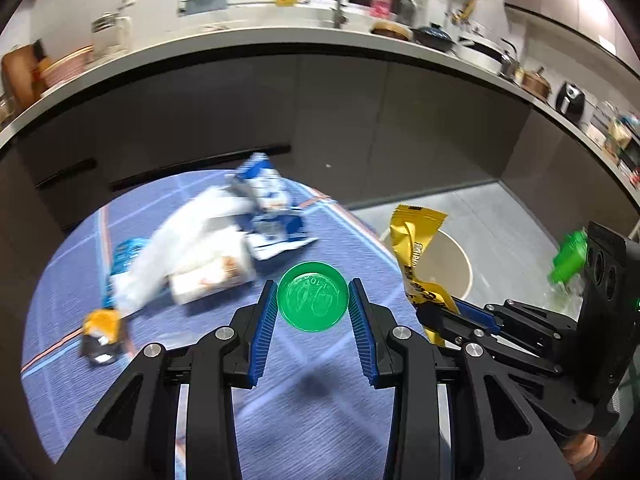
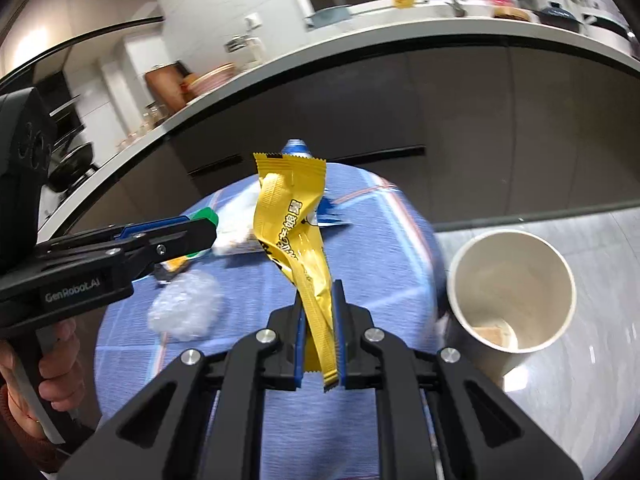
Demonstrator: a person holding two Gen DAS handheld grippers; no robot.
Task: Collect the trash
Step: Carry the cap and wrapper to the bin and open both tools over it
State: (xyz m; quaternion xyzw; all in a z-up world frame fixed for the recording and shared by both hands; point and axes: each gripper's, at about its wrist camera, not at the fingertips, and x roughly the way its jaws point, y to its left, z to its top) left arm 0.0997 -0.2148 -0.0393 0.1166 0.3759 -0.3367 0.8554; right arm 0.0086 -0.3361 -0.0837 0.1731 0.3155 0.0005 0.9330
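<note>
My left gripper (image 1: 313, 300) is shut on a round green lid (image 1: 313, 297), held above the blue checked tablecloth (image 1: 312, 400). The right gripper (image 2: 318, 320) is shut on a crumpled yellow snack wrapper (image 2: 292, 216), which stands up from its pads. In the left wrist view that wrapper (image 1: 412, 240) and the right gripper (image 1: 440, 312) sit at the right, in front of a beige bin (image 1: 452, 264). From the right wrist, the left gripper (image 2: 204, 232) comes in from the left, with a hand (image 2: 52, 360) on its handle. The beige bin (image 2: 520, 280) stands on the floor at the right.
Blurred litter lies on the cloth: white wrappers (image 1: 200, 248), a blue-and-white carton (image 1: 264, 192), a blue packet (image 1: 124, 256), an orange-black wrapper (image 1: 102, 336) and crumpled clear plastic (image 2: 184, 306). Dark cabinets under a crowded white counter (image 1: 240, 48) run behind. Grey floor tiles (image 2: 592, 360) surround the bin.
</note>
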